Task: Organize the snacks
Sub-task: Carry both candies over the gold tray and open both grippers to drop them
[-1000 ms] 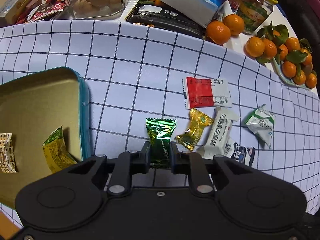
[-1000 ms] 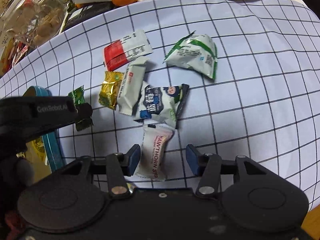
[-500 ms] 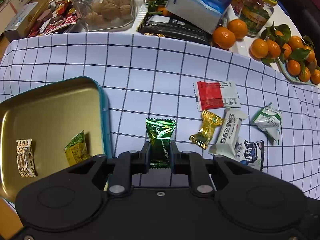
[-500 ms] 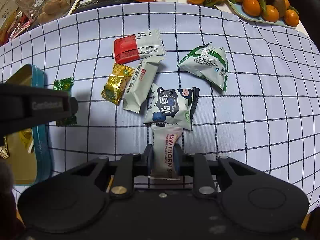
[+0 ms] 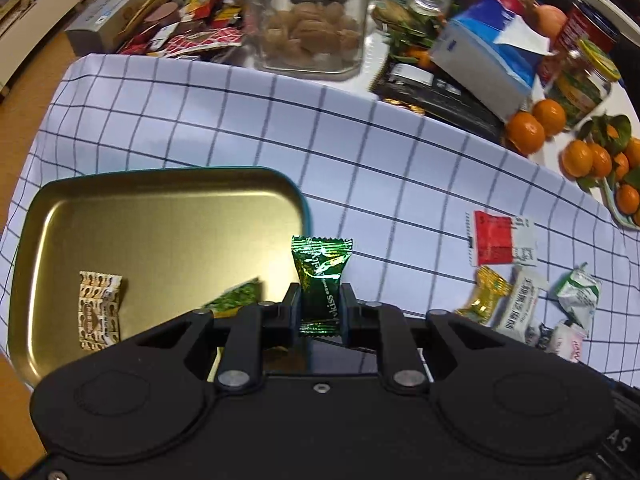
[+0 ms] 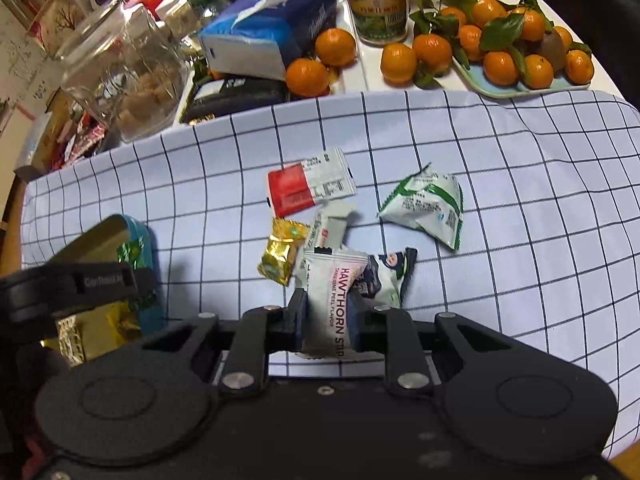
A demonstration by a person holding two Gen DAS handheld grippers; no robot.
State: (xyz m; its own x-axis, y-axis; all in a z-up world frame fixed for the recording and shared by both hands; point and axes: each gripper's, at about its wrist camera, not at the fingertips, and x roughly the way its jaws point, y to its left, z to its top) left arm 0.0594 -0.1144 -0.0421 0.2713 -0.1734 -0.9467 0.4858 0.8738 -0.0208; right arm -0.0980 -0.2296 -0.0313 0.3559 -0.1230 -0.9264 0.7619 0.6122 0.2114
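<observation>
My left gripper [image 5: 320, 307] is shut on a green foil candy [image 5: 321, 276] and holds it above the right edge of the gold tin [image 5: 168, 216]. The tin has a teal rim and holds a brown patterned candy [image 5: 98, 310] and a green-yellow candy [image 5: 236, 300]. My right gripper [image 6: 325, 320] is shut on a white hawthorn strip packet [image 6: 330, 300], lifted above the snack pile: a red-white sachet [image 6: 310, 188], gold candy [image 6: 282, 250], white bar [image 6: 332, 224], green-white pouch [image 6: 426, 204] and cartoon pouch [image 6: 386, 276]. The left gripper also shows in the right wrist view [image 6: 80, 284].
A checked cloth [image 5: 360, 168] covers the table. Behind it stand a glass jar of biscuits [image 5: 312, 28], a blue tissue pack [image 5: 492, 60], a lidded jar [image 5: 584, 80], loose tangerines [image 5: 528, 128] and a plate of tangerines [image 6: 520, 52]. Snack wrappers [image 5: 188, 28] lie at the back left.
My left gripper has carried the green candy left toward the tin. My right gripper closed on the hawthorn packet and lifted it off the cloth.
</observation>
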